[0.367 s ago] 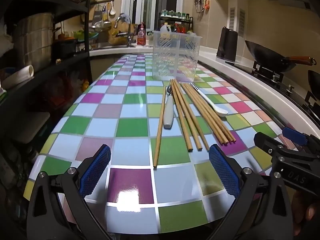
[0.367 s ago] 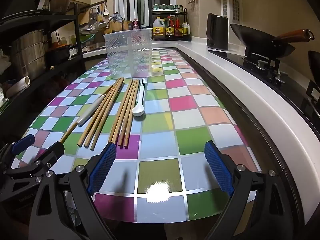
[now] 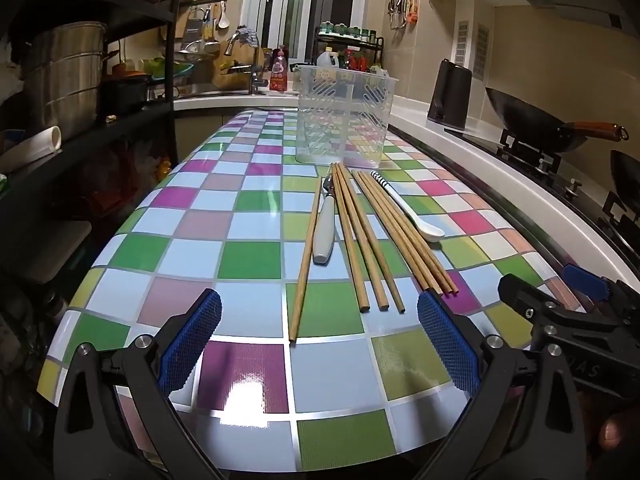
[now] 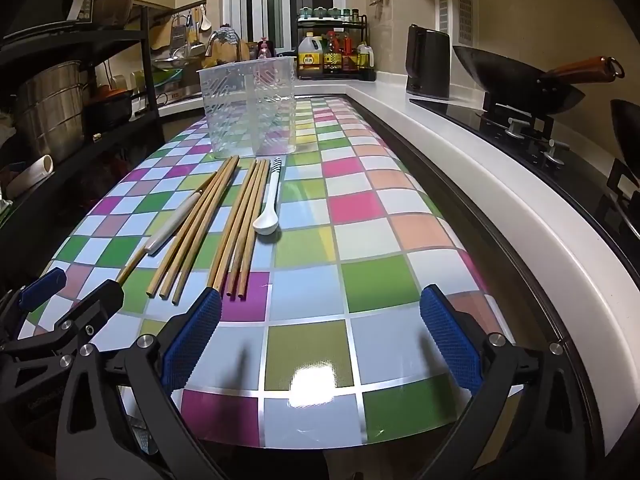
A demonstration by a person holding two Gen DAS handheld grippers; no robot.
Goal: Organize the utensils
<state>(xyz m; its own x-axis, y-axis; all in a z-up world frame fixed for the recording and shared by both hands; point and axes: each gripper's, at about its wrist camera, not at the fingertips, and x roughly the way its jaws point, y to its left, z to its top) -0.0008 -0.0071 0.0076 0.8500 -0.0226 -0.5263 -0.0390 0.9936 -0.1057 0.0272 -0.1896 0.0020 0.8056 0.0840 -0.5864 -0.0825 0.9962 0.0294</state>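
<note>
Pre-grasp step: left gripper (image 3: 318, 334) and right gripper (image 4: 320, 330) both agape, empty, near edge; chopsticks (image 3: 372, 240), fork (image 3: 325, 228), spoon (image 4: 267, 216) lie before far holder (image 3: 344, 114); next needs a centred pinch.

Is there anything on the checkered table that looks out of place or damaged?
Nothing looks damaged or spilled. The chopsticks, the fork and the white spoon lie loose on the table in front of the empty clear utensil holder. One chopstick lies apart, left of the fork.
</note>
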